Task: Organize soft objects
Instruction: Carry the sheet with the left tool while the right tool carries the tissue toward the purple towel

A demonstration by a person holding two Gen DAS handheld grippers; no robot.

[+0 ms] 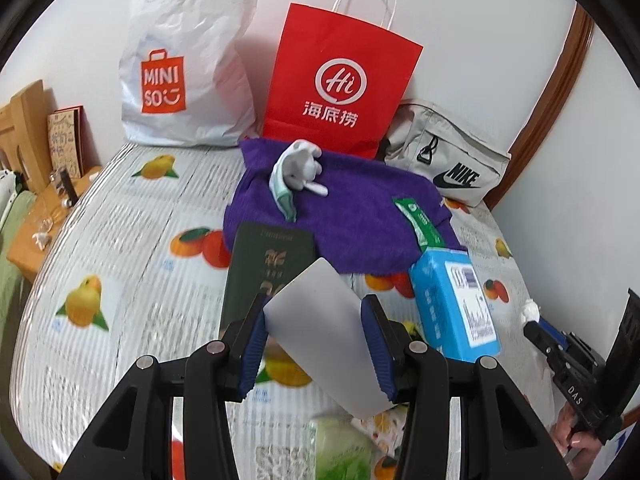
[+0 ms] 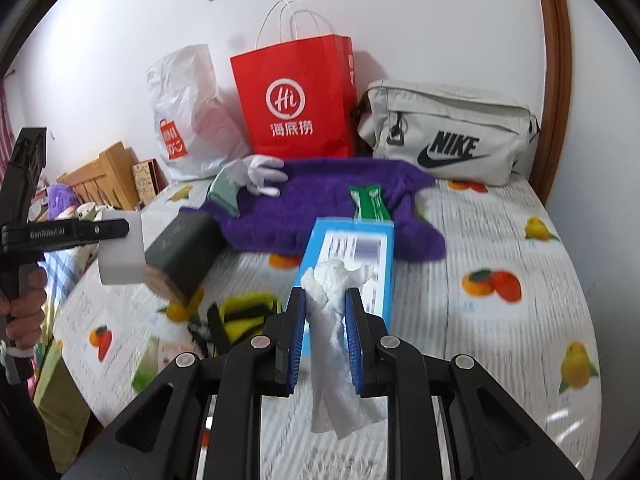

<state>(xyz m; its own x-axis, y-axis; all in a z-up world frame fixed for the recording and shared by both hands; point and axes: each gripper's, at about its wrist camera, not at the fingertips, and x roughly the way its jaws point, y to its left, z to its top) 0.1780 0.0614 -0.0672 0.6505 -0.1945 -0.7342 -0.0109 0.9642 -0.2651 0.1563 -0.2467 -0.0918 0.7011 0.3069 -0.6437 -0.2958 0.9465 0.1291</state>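
Observation:
My left gripper (image 1: 314, 312) is shut on a white sponge block (image 1: 320, 332) and holds it above the table; the block also shows in the right wrist view (image 2: 122, 248). My right gripper (image 2: 325, 300) is shut on a crumpled white tissue (image 2: 332, 344) that hangs down between the pads. A purple towel (image 1: 352, 216) lies ahead with a white glove (image 1: 300, 164) and a green packet (image 1: 418, 222) on it. A blue tissue box (image 2: 352, 256) lies just beyond my right gripper. A dark green booklet (image 1: 268, 260) lies beside the towel.
A white Miniso bag (image 1: 180, 72), a red paper bag (image 1: 340, 80) and a grey Nike pouch (image 1: 448, 160) stand along the back wall. A yellow-black sponge (image 2: 248, 308) and a green pack (image 1: 344, 448) lie near the front. A wooden bed frame (image 2: 100, 176) is at the left.

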